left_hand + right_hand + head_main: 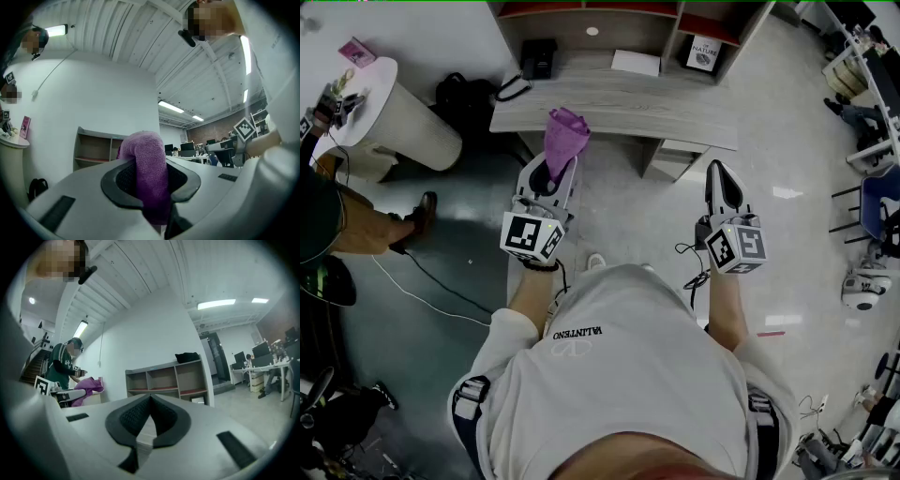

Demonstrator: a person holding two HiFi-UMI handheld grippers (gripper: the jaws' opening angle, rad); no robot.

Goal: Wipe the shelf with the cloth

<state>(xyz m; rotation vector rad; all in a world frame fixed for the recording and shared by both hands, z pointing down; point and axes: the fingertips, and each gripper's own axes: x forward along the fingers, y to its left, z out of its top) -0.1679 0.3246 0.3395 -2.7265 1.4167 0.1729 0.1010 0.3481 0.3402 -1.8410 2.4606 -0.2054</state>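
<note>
Head view has the purple cloth (565, 141) clamped in the left gripper (551, 174) and standing up out of the fingertips as a loose bunch. It hangs in the air just short of the shelf (609, 101). In the left gripper view the cloth (147, 173) fills the gap between the dark fingers (119, 183), which are closed on its folded middle, and its top curls over above them. The shelf (93, 151) shows beyond and to the left of those fingers, apart from the cloth.

The right gripper (719, 176) is held level with the left one, well to its right. In the right gripper view its fingers (133, 418) meet at the tips with nothing between them. The shelf (164, 380) stands ahead of them with its open compartments facing the person, and a black bag (187, 357) lies on top.

Beyond the left fingertips, on the shelf, sit a black device (539, 58), a white sheet (636, 62) and a book (704, 53). A round white table (394, 108) stands far to the left of the left fingers, with another person (328, 220) beside it.

Judged from this, the wiping has not begun. The cloth is gripped and brought near, but it touches no surface. The approach, the contact and every stroke across the shelf remain to be done.
</note>
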